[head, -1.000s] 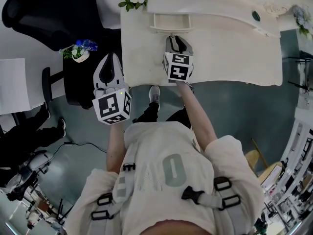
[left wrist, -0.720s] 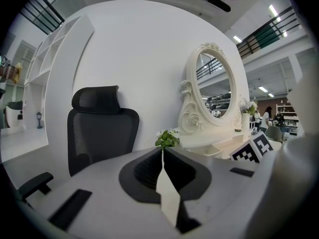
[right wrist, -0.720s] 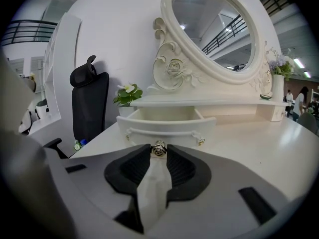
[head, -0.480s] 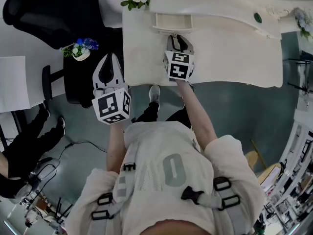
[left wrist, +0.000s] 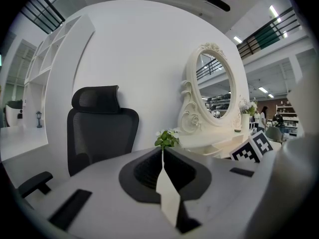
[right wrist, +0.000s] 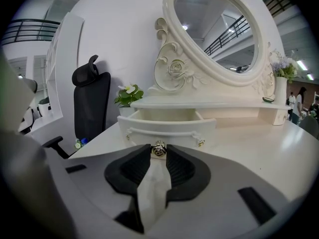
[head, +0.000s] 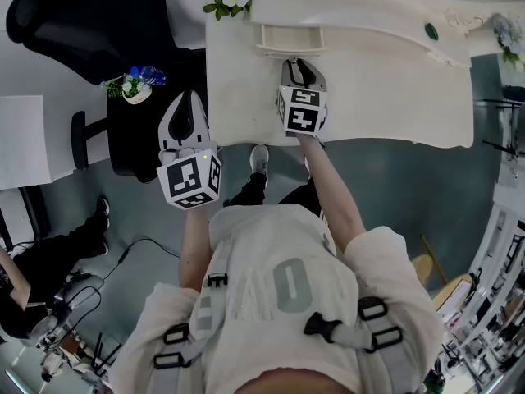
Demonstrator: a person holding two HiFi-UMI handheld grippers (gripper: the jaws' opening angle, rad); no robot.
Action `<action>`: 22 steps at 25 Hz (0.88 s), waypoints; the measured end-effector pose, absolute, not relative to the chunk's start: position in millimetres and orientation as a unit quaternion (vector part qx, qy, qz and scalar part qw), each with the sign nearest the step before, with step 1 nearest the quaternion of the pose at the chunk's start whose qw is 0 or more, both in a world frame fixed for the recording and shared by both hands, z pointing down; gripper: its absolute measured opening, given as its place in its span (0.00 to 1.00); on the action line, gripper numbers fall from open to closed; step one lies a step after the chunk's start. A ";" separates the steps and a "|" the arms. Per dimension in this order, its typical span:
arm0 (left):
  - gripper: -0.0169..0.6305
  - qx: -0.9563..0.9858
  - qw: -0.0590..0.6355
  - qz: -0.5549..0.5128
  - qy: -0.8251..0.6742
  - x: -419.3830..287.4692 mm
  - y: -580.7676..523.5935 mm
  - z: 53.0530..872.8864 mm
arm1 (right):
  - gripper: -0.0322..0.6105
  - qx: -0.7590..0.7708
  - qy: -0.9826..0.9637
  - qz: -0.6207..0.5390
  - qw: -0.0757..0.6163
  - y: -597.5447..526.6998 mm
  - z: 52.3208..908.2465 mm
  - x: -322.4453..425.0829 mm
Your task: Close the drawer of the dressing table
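Drawer [head: 289,38]: pulled out yet, at far left of dressing table [head: 385,89], same as one second ago. Right gripper [head: 300,64]: not moved, narrow, pinching small shiny metal piece [right wrist: 158,150] just before drawer front. Left gripper [head: 187,97]: closed, empty, left of table. Closing push probably not begun.

The cream drawer [right wrist: 167,125] stands pulled out from beneath the raised shelf of the ornate white dressing table [right wrist: 279,143], level on the tabletop; its small metal centre knob [right wrist: 158,150] sits pinched between the right gripper's [right wrist: 159,156] jaws
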State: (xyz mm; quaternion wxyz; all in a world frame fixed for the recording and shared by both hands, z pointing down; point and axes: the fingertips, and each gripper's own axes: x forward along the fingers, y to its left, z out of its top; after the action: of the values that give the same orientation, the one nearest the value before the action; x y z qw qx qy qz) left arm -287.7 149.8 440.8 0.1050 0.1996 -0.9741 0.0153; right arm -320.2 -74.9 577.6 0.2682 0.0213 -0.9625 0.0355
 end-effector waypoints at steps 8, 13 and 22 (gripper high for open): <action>0.06 0.191 0.105 0.014 -0.976 -288.5 154.1 440.0 | 0.21 0.020 -0.964 0.031 0.263 -80.0 568.9 -331.7; 0.06 0.183 0.104 0.014 -0.978 -291.3 160.0 438.6 | 0.21 0.020 -0.963 0.030 0.265 -79.7 569.1 -336.8; 0.06 0.177 0.105 0.011 -0.979 -295.4 161.2 438.6 | 0.21 0.016 -0.961 0.027 0.273 -80.1 573.4 -344.2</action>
State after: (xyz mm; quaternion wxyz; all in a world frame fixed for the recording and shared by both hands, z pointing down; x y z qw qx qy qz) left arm -295.4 161.2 438.6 0.1053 0.1765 -0.9786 0.0114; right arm -344.2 -80.1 573.4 0.2734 0.0164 -0.9614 0.0275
